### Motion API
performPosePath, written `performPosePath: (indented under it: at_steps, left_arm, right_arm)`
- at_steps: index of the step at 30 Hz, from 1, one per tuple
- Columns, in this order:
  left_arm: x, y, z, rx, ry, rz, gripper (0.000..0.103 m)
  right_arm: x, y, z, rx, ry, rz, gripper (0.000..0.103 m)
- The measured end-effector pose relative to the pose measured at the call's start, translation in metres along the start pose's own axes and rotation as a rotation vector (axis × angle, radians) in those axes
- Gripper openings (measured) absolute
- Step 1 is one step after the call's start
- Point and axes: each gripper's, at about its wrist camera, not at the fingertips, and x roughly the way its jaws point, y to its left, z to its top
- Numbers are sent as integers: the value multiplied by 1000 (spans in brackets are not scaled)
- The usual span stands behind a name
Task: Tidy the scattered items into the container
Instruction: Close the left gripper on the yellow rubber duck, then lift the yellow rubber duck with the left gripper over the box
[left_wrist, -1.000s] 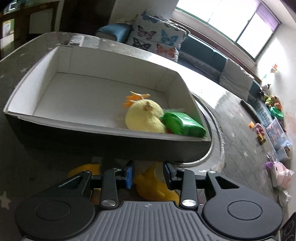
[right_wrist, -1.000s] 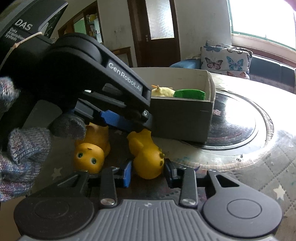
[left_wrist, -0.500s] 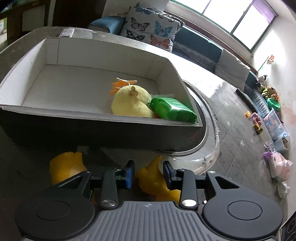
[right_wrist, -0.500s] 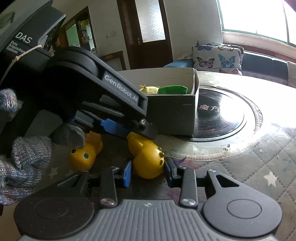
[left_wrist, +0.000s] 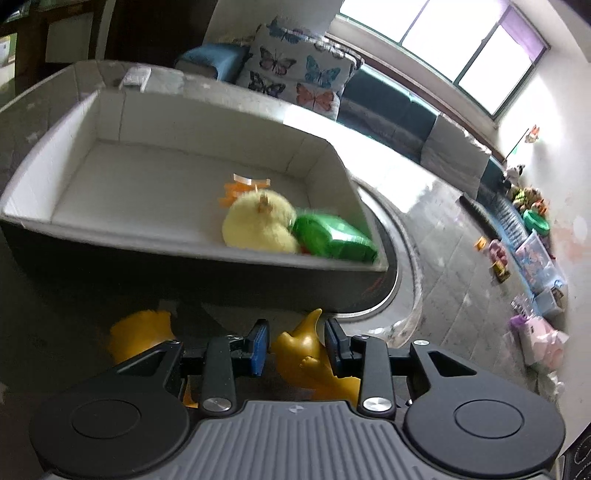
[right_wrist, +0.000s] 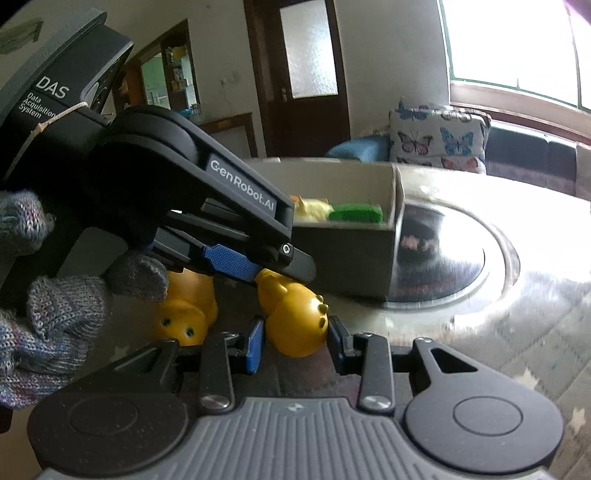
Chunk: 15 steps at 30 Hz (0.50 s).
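Trouble loomed: both grippers, the left gripper and right gripper, bracketed one yellow duck part-open (neither clamped); closing together risked squirting it away from the box.

both wrist views sit low and close, sharing the box and yellow toy.

The left gripper reads "GenRobot.AI" along its arm; its body carries "DAS" over "Data Acquisition System". Red marks on the turntable are perhaps characters, too blurred to read.
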Motion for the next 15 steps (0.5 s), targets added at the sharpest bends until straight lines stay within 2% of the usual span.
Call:
performPosePath:
  at_steps: [9,15]
  left_arm:
    - [-35,12,39,-29,-142,13,35]
    - [-30,35,67,-72,-171,27,35]
  right_arm:
    - [3,25,47,-88,-84,31,35]
    - [32,30,77,-122,-88,59,35]
